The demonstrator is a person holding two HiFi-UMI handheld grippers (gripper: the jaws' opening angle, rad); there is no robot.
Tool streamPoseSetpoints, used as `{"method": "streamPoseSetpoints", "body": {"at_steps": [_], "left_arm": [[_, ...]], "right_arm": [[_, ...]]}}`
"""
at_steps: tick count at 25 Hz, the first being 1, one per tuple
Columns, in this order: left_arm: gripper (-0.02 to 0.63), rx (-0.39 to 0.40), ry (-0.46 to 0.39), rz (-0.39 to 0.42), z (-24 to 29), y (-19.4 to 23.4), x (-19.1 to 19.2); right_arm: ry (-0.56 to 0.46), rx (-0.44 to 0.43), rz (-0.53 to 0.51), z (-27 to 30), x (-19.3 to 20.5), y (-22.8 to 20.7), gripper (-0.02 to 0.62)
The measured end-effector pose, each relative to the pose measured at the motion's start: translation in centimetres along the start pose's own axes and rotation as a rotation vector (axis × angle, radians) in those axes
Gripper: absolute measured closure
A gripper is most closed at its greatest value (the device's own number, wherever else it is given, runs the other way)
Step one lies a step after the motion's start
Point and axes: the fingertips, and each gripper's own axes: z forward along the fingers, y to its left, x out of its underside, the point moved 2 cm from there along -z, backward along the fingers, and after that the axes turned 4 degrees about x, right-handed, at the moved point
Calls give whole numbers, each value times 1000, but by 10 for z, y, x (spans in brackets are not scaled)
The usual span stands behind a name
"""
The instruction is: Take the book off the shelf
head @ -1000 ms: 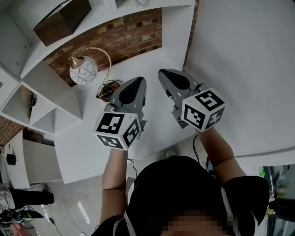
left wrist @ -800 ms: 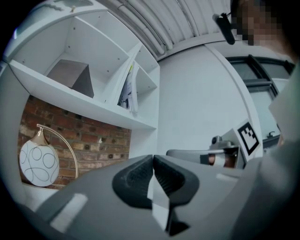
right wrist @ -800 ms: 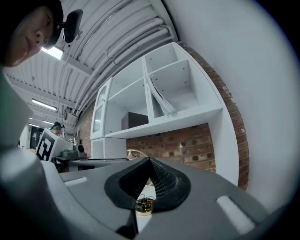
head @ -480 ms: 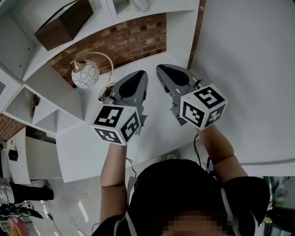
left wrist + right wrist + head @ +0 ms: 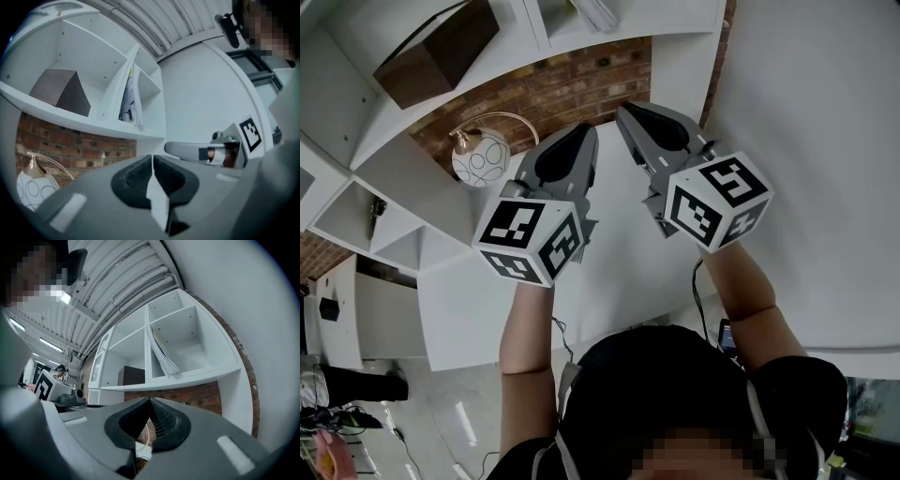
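The top edge of the head view cuts off the book point(image 5: 598, 11), leaving only its lower end in sight. The lamp point(image 5: 483, 157) has its foot hidden behind the left gripper point(image 5: 583, 128). In the left gripper view the dark lens rim clips the lamp's shade, and the book's print is too small to read. In the right gripper view the shelf point(image 5: 187, 377) board hides the lower part of the brown box point(image 5: 132, 376)

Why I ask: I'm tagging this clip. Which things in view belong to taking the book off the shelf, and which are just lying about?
For the job:
book, leaning in a shelf compartment
left gripper and right gripper, both shut, holding nothing

Lying about:
dark box in the neighbouring compartment
globe lamp
brick wall
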Motion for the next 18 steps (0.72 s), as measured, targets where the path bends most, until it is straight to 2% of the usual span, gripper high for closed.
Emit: {"method": "streamPoseSetpoints", "body": {"at_steps": [12, 18], "left_arm": [[597, -3, -11, 21, 19, 18, -24], [597, 4, -19, 24, 26, 21, -34]], "right_arm": [[-54, -2, -41, 29, -32, -11, 583], [-88, 6, -75, 42, -55, -14, 534]]}}
